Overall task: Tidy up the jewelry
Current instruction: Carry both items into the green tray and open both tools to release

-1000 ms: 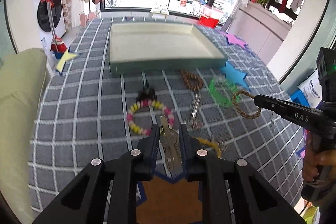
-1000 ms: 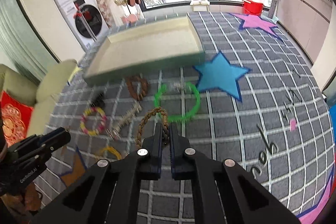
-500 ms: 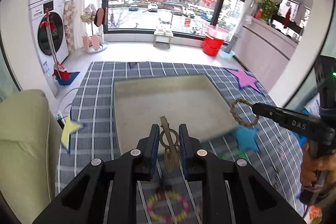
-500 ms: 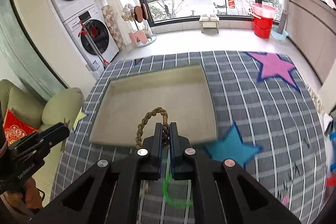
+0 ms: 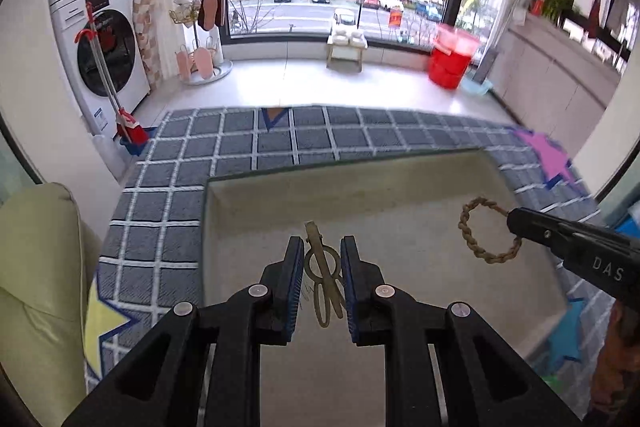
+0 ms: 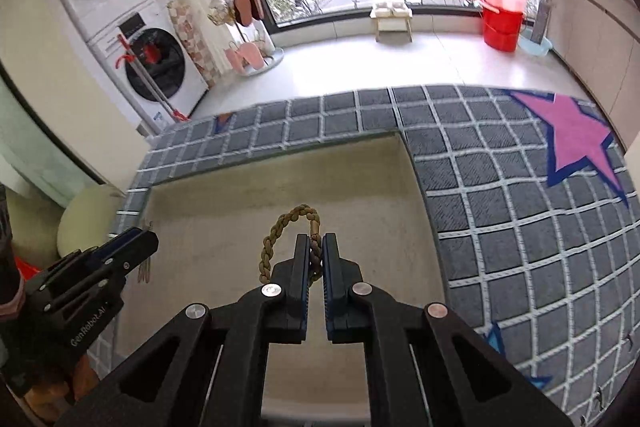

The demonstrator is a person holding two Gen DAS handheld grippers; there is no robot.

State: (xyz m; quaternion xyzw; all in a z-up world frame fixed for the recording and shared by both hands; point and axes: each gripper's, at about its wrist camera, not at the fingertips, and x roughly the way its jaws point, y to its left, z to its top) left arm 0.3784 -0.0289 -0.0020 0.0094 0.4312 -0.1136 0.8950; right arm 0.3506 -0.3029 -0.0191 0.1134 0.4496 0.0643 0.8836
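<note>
A grey checked rug with white grid lines (image 5: 240,147) bears a pink star patch (image 6: 576,139). Beyond it, stacked white washing machines (image 6: 132,39) stand left; a red plastic bucket (image 6: 502,21) sits under the window.

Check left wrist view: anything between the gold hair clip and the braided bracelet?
Nothing. In the left wrist view, only bare tray floor shows between the gold hair clip and the braided bracelet; each is held above it.

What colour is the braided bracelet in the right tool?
Tan-brown braided bracelet; clearest in the right wrist view.
</note>
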